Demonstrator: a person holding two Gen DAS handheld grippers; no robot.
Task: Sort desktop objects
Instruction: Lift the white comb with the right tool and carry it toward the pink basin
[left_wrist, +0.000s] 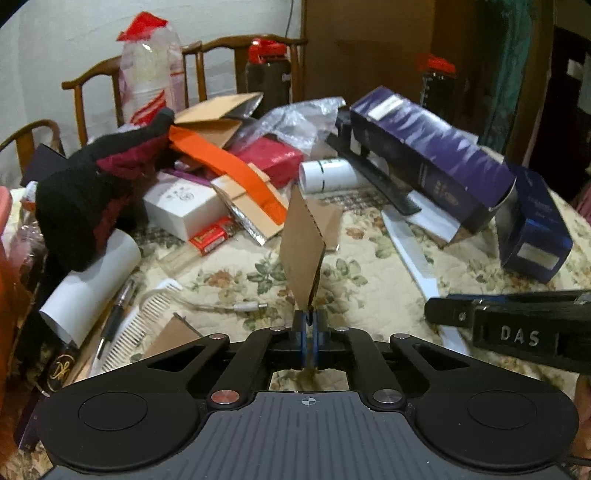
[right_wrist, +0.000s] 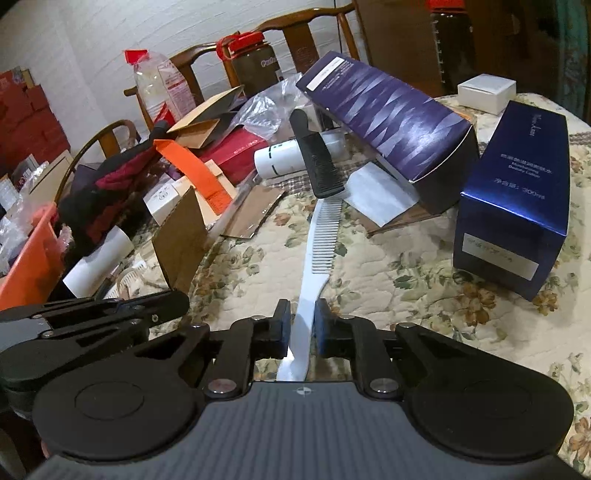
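A floral quilted tablecloth (right_wrist: 388, 280) lies cluttered before wooden chairs (left_wrist: 236, 48).

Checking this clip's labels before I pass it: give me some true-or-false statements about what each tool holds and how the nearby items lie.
1. The left tool is shut on a cardboard piece. True.
2. The cardboard piece lies flat on the tablecloth. False: it stands up from the jaws.
3. The right tool grips the white comb by its handle. True.
4. The black comb is in the right tool. False: it lies farther back, against the purple box.
5. The blue box stands upright. False: it lies on its side.
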